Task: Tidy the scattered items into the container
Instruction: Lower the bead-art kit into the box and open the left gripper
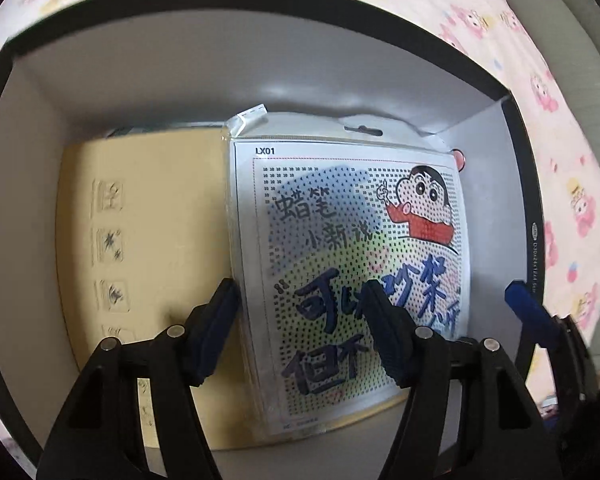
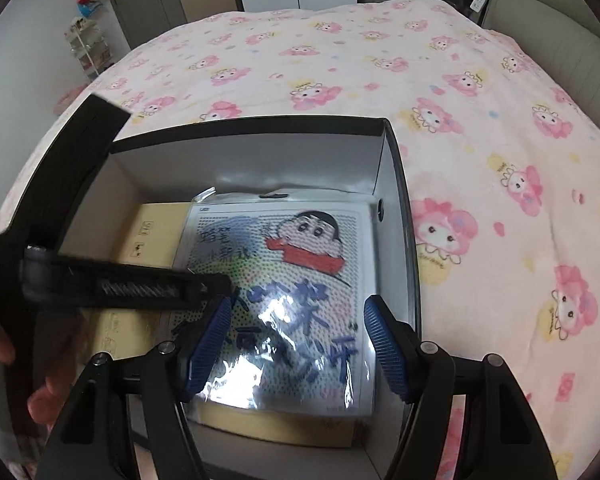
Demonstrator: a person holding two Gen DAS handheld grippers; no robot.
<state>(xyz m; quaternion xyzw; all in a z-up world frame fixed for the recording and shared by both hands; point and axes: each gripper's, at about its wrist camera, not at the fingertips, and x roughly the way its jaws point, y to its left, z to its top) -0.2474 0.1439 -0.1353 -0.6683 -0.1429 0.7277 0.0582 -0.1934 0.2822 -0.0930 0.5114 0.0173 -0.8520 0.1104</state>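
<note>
A black container with a white inner wall (image 1: 180, 72) (image 2: 252, 164) stands on the bed. Inside lies a tan cardboard box (image 1: 148, 220) (image 2: 156, 220). On its right half rests a clear plastic packet with a cartoon dot picture (image 1: 340, 220) (image 2: 300, 280). My left gripper (image 1: 302, 332) hangs open above the packet's near left edge, nothing pressed between its black fingers. My right gripper (image 2: 298, 348) stands open over the packet's near end, its blue pads (image 2: 388, 348) apart from it. One blue pad (image 1: 524, 308) shows at the right of the left wrist view.
A pink cartoon-print blanket (image 2: 460, 120) covers the bed all around the container. The left gripper's black body (image 2: 112, 284) crosses the container's left side, with a person's hand (image 2: 4, 340) behind it. Cupboards and a door stand beyond the bed; a padded grey headboard (image 2: 560, 40) is at the right.
</note>
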